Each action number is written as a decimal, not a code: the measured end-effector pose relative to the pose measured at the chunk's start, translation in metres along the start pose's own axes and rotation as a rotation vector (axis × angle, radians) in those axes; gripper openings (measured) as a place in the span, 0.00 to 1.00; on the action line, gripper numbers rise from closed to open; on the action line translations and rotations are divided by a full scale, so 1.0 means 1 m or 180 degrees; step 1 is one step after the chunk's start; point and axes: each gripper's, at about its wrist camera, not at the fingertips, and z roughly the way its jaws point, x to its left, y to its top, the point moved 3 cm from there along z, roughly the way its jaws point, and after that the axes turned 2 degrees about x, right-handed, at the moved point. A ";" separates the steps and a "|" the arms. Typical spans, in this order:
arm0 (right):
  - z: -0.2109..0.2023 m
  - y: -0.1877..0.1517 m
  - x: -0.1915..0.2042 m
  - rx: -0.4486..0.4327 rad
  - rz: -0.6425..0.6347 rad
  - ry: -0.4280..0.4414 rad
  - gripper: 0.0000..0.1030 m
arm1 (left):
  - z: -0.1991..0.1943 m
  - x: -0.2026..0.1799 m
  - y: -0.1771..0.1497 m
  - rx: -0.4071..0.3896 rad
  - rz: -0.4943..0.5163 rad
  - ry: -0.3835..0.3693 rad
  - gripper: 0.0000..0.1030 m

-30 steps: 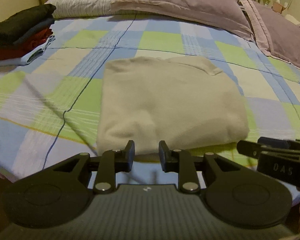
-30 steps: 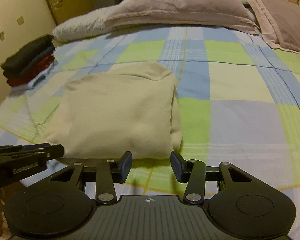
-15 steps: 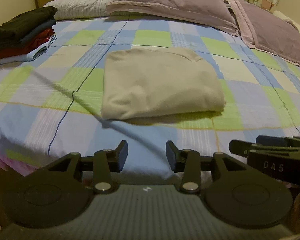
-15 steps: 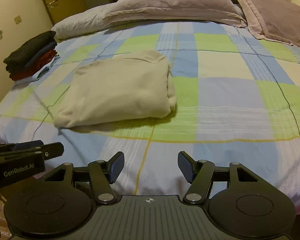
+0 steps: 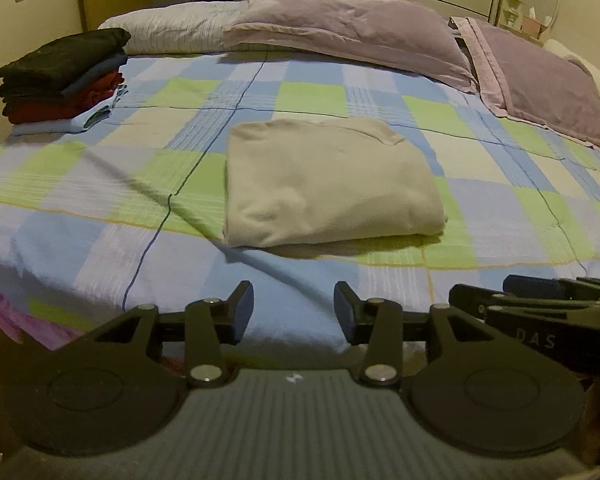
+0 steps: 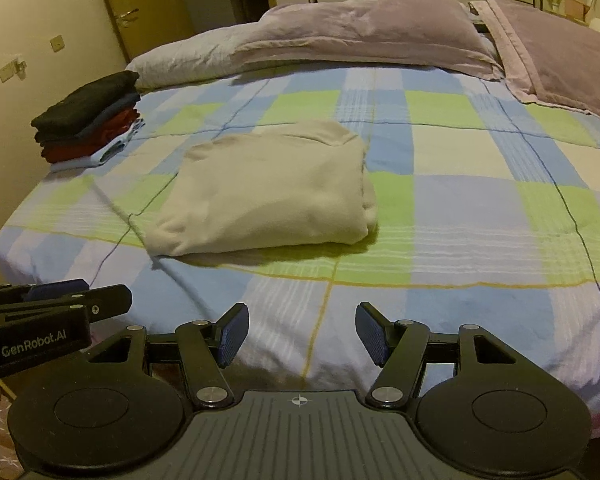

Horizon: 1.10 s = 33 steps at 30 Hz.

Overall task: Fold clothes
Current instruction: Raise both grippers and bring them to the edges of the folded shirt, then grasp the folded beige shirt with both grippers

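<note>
A cream garment [image 5: 328,184] lies folded in a neat rectangle on the checked bedspread [image 5: 100,184]; the right wrist view shows this garment [image 6: 272,192] too. My left gripper [image 5: 294,296] hangs over the bed's near edge, short of the garment. Its jaws are opening and there is nothing between them. My right gripper [image 6: 298,316] is open and empty, also back from the garment. Each gripper shows at the side of the other's view: the right one [image 5: 540,292] and the left one [image 6: 60,296].
A stack of folded dark, red and blue clothes [image 5: 64,76] [image 6: 88,120] sits at the bed's far left corner. Purple and white pillows [image 5: 340,28] line the headboard. A door [image 6: 140,12] and wall stand to the left. The bed's front edge drops off just under the grippers.
Both grippers have pulled back from the folded garment toward the bed's near edge and risen a little. Their jaws now stand wider apart. The garment stays put.
</note>
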 end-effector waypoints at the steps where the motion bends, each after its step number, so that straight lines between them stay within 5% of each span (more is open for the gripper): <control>1: 0.002 0.001 -0.002 0.0007 0.0016 -0.0002 0.61 | 0.004 0.004 0.002 -0.0017 -0.0067 -0.0064 0.39; 7: 0.029 0.001 -0.049 0.0166 0.0471 0.0076 0.61 | 0.038 0.067 0.013 -0.0073 -0.0983 -0.0604 0.39; 14: 0.055 0.015 -0.117 0.0109 0.1477 0.0749 0.61 | 0.095 0.132 0.044 -0.0032 -0.1631 -0.0994 0.46; 24: 0.109 0.063 -0.168 0.0053 0.2134 0.1582 0.61 | 0.189 0.167 0.075 0.0298 -0.1719 -0.1411 0.47; 33: 0.156 0.091 -0.179 0.0202 0.2236 0.1727 0.61 | 0.220 0.151 0.082 0.0505 -0.1693 -0.1902 0.44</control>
